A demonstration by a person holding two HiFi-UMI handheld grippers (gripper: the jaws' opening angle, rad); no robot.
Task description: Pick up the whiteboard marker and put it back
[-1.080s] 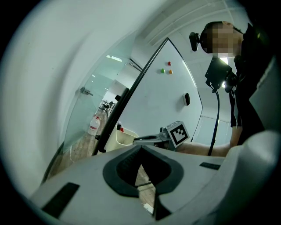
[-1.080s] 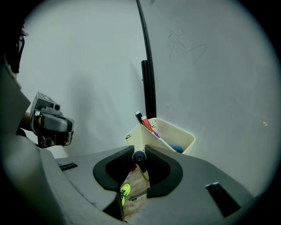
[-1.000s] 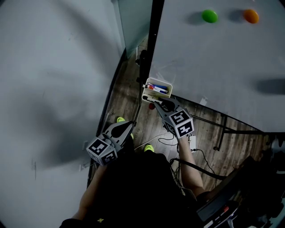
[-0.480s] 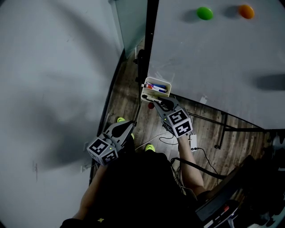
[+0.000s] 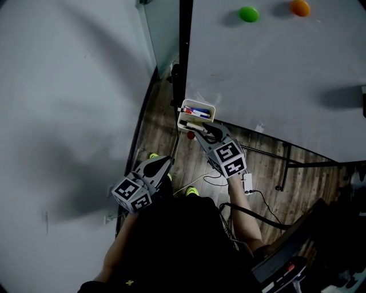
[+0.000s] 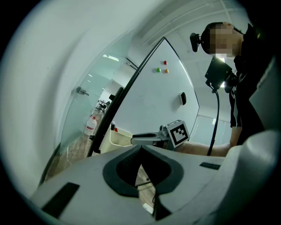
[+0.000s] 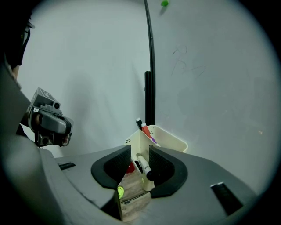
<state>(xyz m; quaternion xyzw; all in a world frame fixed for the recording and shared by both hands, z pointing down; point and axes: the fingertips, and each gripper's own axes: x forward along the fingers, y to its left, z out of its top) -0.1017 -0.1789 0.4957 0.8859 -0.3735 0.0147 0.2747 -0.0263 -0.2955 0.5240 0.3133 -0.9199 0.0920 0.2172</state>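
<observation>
Right gripper (image 7: 139,149) jaws just widened; marker (image 7: 143,165) loose between, lying along them, black end toward camera.

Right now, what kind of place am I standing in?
Probably an office or meeting room: a large whiteboard with coloured magnets, a cream marker holder at its edge, and a glass partition beside it.

Right gripper (image 5: 201,130)'s jaws just opened around marker (image 7: 143,165); left gripper (image 5: 165,163)'s together.

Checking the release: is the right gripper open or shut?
Open: right gripper jaws have just been opening; a gap shows beside the marker between them.
</observation>
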